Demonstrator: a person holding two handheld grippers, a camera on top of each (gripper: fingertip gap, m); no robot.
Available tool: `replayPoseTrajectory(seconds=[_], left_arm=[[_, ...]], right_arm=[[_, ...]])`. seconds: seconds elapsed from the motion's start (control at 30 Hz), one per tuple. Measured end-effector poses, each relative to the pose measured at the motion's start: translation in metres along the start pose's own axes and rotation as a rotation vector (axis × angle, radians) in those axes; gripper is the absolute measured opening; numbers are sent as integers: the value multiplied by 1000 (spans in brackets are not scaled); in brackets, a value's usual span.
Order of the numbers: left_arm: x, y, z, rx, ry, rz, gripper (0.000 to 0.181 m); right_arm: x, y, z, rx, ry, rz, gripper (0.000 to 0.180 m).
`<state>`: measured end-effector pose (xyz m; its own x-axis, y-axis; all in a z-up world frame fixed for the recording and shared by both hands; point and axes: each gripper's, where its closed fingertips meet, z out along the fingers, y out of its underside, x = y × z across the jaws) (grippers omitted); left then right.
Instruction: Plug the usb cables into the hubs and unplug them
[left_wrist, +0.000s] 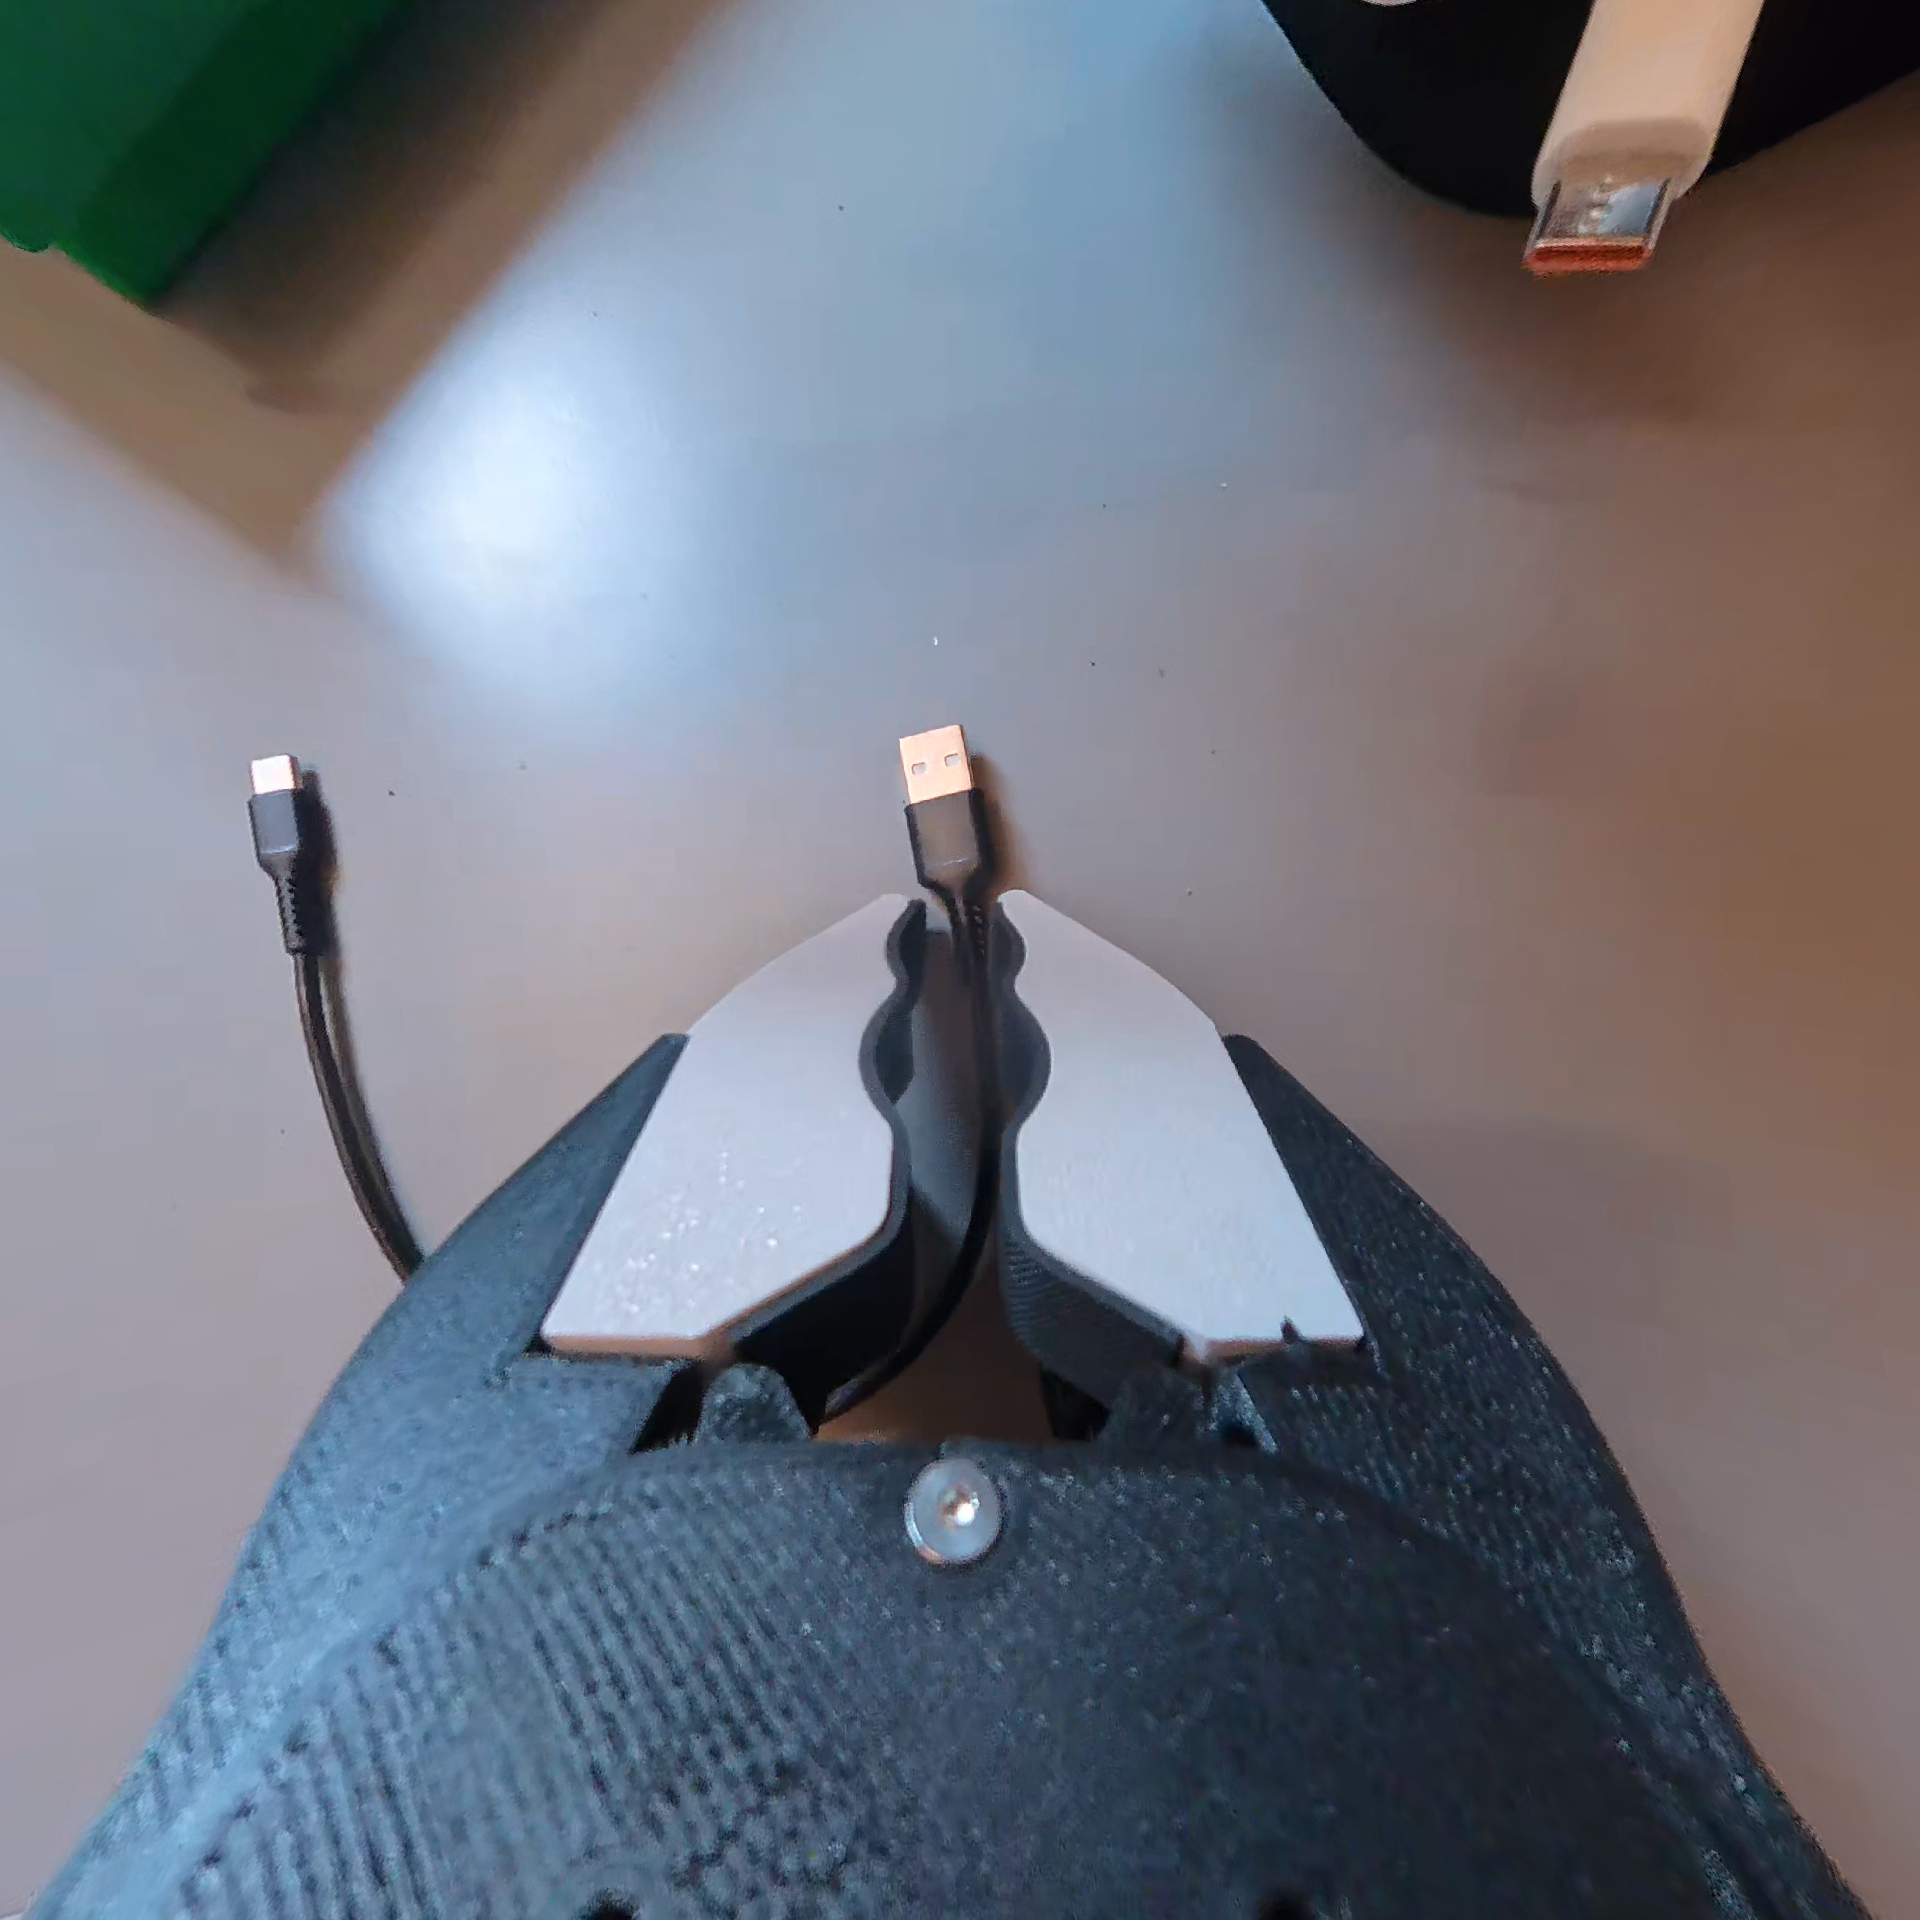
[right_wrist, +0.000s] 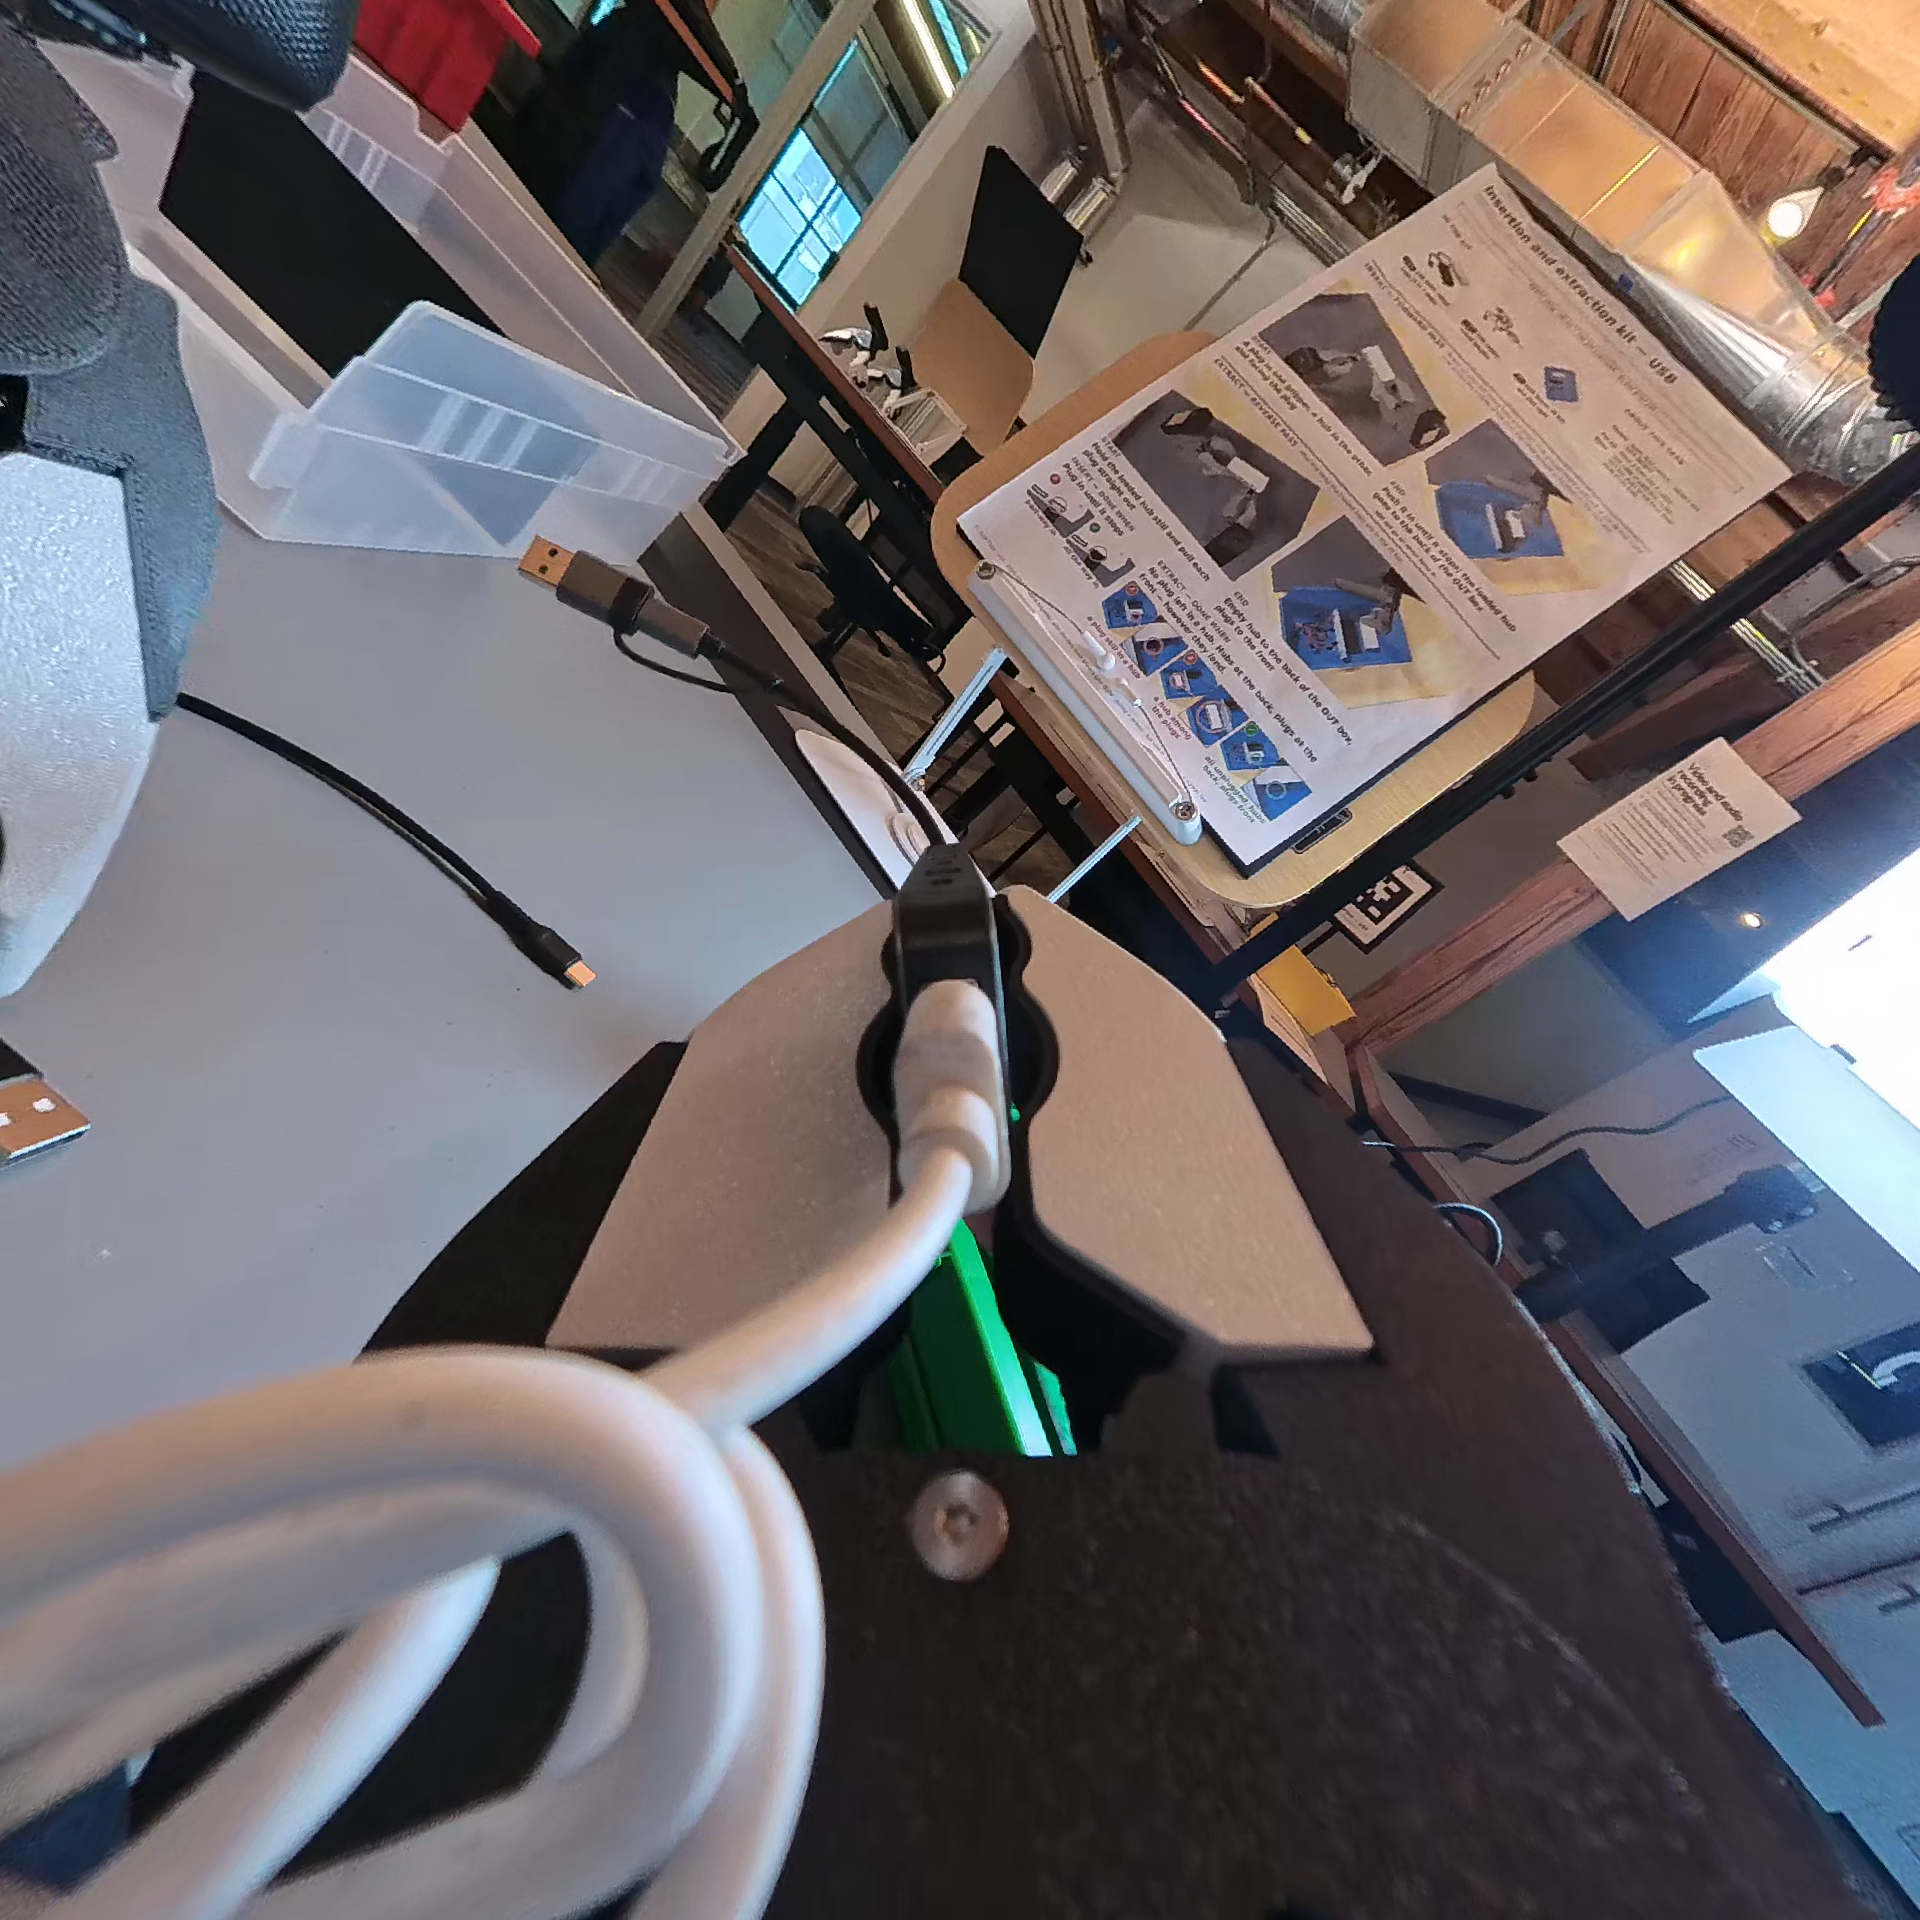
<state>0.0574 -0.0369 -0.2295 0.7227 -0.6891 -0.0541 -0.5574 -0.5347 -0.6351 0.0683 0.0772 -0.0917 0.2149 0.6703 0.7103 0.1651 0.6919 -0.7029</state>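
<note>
Two cables pinched, one per gripper.
The black USB cable (left_wrist: 961, 997) is clamped by the left gripper (left_wrist: 951, 909); the white cable (right_wrist: 940, 1081), seemingly with a black hub (right_wrist: 945, 925), by the right gripper (right_wrist: 948, 914) at centre frame.

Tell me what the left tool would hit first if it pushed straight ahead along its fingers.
Probably nothing nearby: the left tool, shut on the black braided USB-A cable, points over bare grey tabletop. The white plug with the orange tip sits well off to the right, though depth is unclear.
</note>
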Motion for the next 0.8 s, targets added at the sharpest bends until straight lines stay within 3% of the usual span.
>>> replayPoseTrajectory(seconds=[0.33, 0.47, 0.6, 0.8], left_arm=[[-1, -10, -9, 64, -22, 77, 6], [-18, -34, -45, 206, -40, 43, 6], [-54, -56, -95, 278, -187, 69, 6], [-76, -110, -147, 255, -307, 187, 6]], right_arm=[[1, -3, -2, 6, 3, -11, 14], [4, -5, -3, 16, 11, -12, 13], [3, -3, -1, 7, 8, -13, 14], [-3, 1, 1, -7, -6, -20, 14]])
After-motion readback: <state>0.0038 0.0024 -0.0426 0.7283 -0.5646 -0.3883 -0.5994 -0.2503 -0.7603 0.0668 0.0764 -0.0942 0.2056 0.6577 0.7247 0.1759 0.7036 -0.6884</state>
